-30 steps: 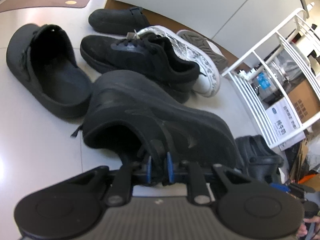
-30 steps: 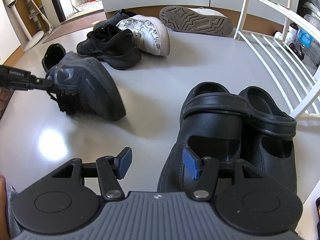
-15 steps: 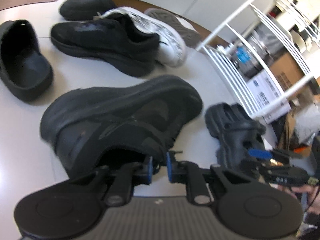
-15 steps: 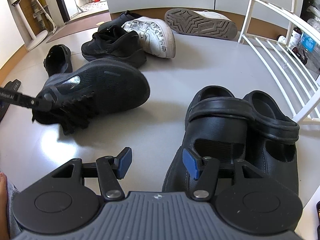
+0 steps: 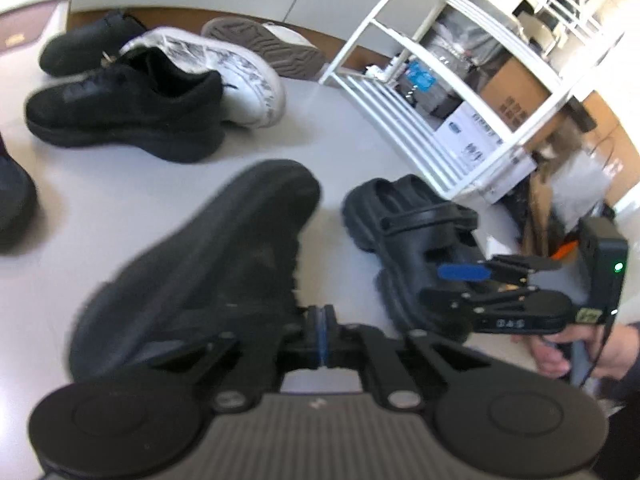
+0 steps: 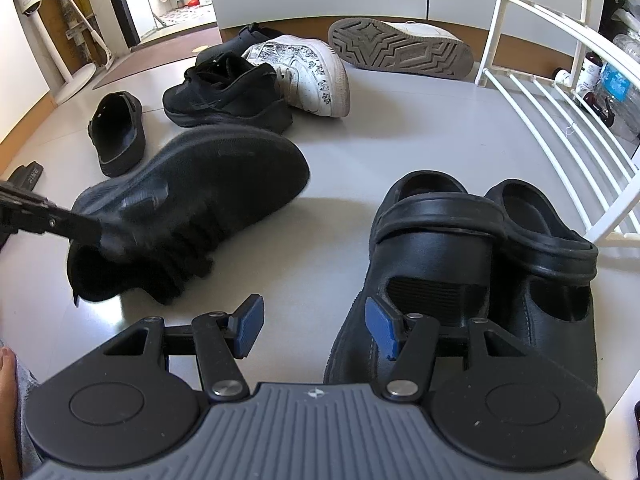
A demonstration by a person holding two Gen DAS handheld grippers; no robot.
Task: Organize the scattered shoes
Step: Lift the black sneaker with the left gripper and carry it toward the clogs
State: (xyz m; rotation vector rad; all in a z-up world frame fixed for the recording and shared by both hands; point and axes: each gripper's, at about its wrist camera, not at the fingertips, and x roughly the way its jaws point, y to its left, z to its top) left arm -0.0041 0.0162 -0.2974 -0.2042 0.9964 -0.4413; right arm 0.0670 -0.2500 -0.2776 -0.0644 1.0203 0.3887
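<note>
My left gripper (image 5: 321, 322) is shut on the collar of a black sneaker (image 5: 208, 264), which is tilted with its sole turned up. In the right wrist view the same black sneaker (image 6: 200, 196) hangs from the left gripper (image 6: 100, 236) just above the floor. A pair of black clogs (image 6: 472, 264) stands side by side at the right, also visible as black clogs (image 5: 412, 248) in the left wrist view. My right gripper (image 6: 314, 330) is open, low, near the heel of the left clog, holding nothing.
Further back lie a second black sneaker (image 6: 228, 96), a white patterned sneaker (image 6: 308, 72), a white shoe (image 6: 400, 48) on its side, a black slipper (image 6: 118, 132) and another black shoe (image 5: 84, 48). A white wire shoe rack (image 6: 560, 92) stands at the right.
The left gripper has carried the black sneaker to the right, toward the clogs, and rolled it so its sole faces up. The right gripper has stayed open and nearly still.
</note>
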